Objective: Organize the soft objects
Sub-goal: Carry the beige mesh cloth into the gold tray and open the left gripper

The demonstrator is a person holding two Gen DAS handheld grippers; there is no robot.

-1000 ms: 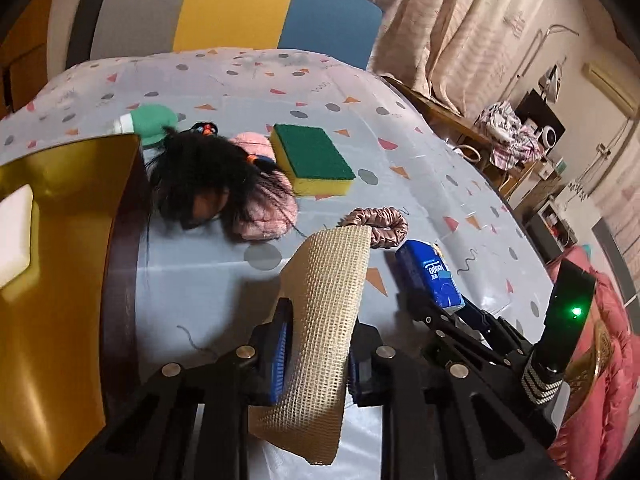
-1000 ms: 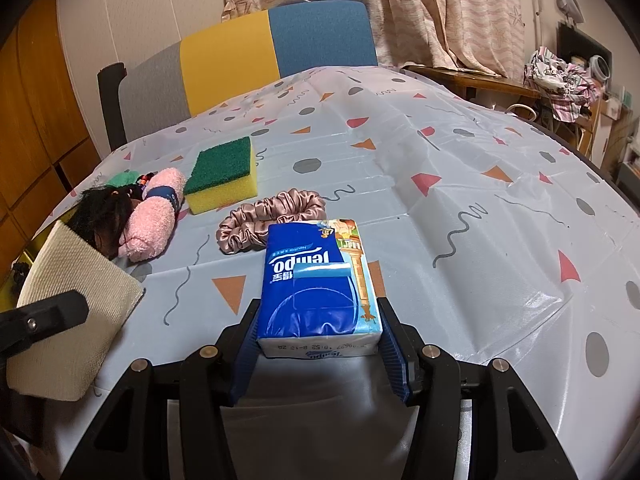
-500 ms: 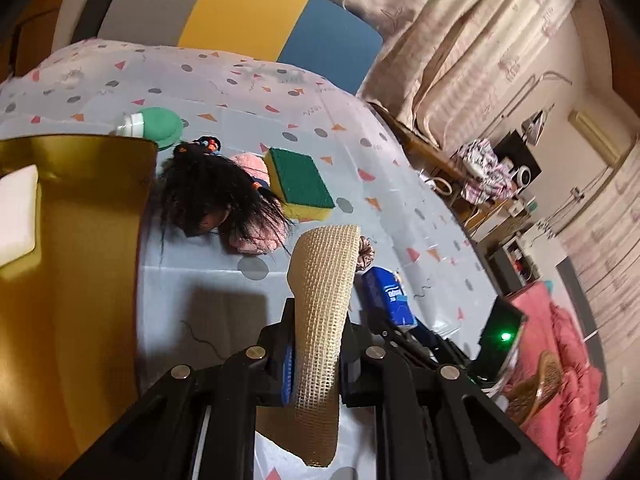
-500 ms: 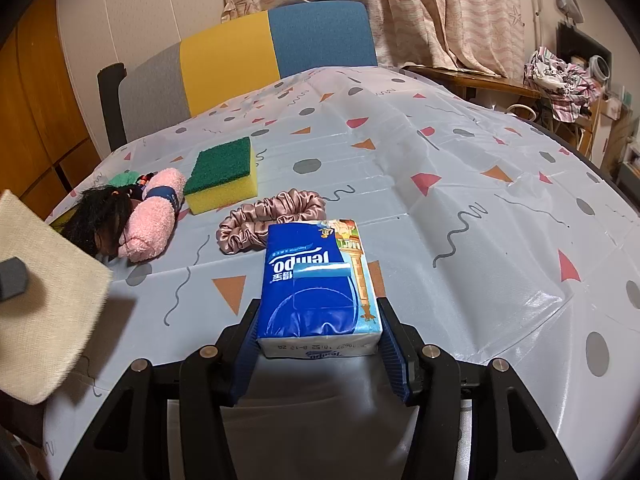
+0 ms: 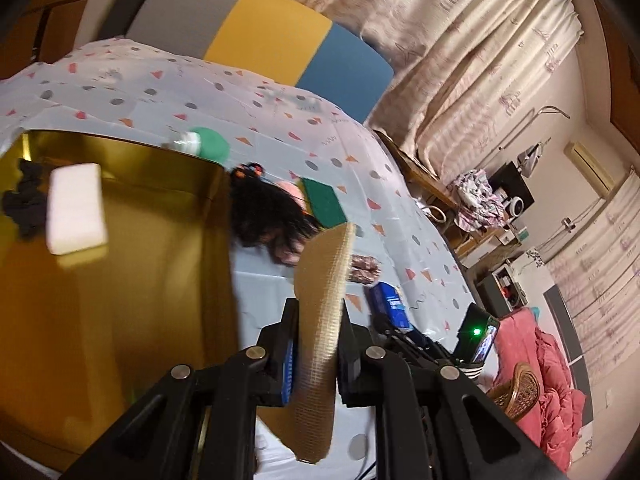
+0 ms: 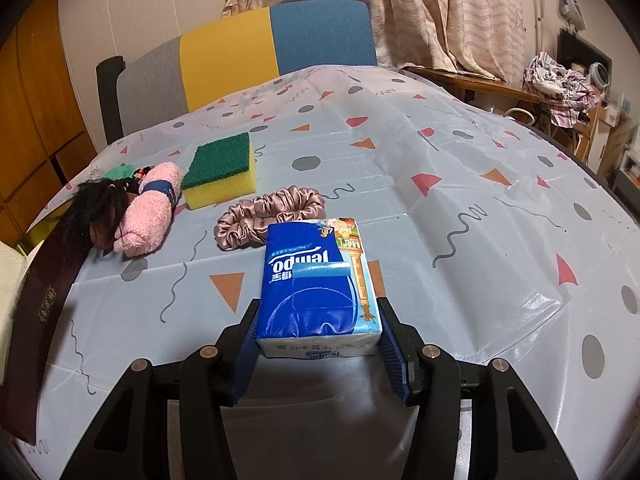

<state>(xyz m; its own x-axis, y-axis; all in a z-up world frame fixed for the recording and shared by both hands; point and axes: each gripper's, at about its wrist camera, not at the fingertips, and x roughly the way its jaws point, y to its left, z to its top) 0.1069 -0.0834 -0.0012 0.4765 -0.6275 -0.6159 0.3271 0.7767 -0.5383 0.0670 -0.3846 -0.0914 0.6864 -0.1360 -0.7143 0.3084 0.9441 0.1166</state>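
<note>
- The left gripper (image 5: 316, 356) is clenched on a beige mesh cloth (image 5: 320, 320), its pads pinching the cloth about halfway along.
- The cloth stands on edge between the jaws: its long axis runs from a lower end hanging below the fingers to an upper tip that curls away from the camera, toward the far edge of the table (image 6: 440, 168).
- The gold box (image 5: 132, 280) lies to the left of this gripper, its open mouth facing up, with a white block (image 5: 76, 208) and a dark bundle (image 5: 24, 200) already inside. The coming move likely turns on this: the cloth has to travel sideways to the left, over the box's near wall.
- The left hand is by far the nearer to the box; in the right wrist view the box's dark outer wall (image 6: 44, 304) shows only at the table's left edge.
- The right gripper (image 6: 320, 328) grasps a blue tissue pack (image 6: 316, 284) by its two long sides, the pack's long axis pointing straight ahead along the fingers, near the table's front edge.
- Beyond the pack lie a satin scrunchie (image 6: 268, 216), a green-and-yellow sponge (image 6: 222, 168), a pink rolled towel (image 6: 150, 208) and a black hairpiece (image 6: 100, 208), all toward the left edge.
</note>
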